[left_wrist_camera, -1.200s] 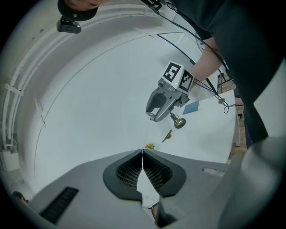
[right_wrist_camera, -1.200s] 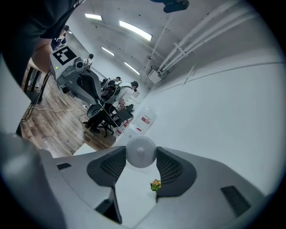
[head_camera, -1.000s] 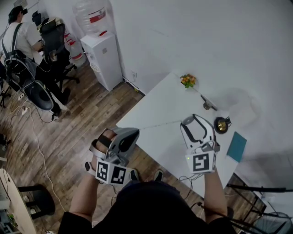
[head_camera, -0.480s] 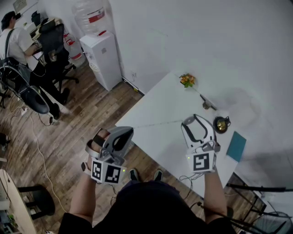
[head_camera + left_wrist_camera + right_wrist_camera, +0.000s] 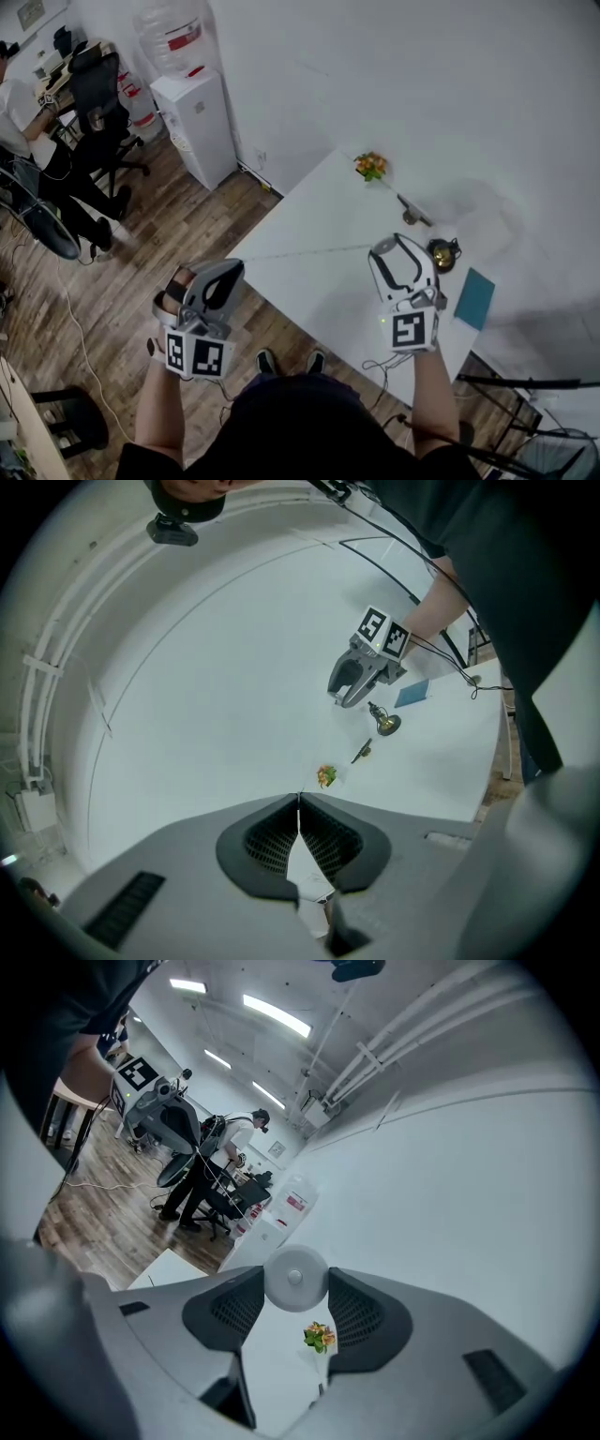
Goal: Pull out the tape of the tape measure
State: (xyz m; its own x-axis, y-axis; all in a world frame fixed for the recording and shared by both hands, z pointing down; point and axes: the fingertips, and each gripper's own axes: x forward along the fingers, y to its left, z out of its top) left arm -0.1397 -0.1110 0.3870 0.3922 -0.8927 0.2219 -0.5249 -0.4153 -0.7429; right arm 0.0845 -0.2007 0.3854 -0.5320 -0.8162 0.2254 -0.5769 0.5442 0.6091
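Note:
A round white tape measure sits between the pads of my right gripper, which is shut on its case. In the head view, that right gripper hovers over the white table near its right part. A thin pale tape runs from it leftward across the table to my left gripper, held out past the table's left edge over the wooden floor. In the left gripper view the jaws are shut, with the tape's end seen edge-on as a thin line between them.
On the table stand a small flower pot, a dark flat object, a brass-coloured round object and a teal card. A water dispenser stands by the wall. A person sits near office chairs at far left.
My left gripper has moved left and away from the table's edge, and the tape between the grippers is drawn out longer. The right gripper has stayed in place.

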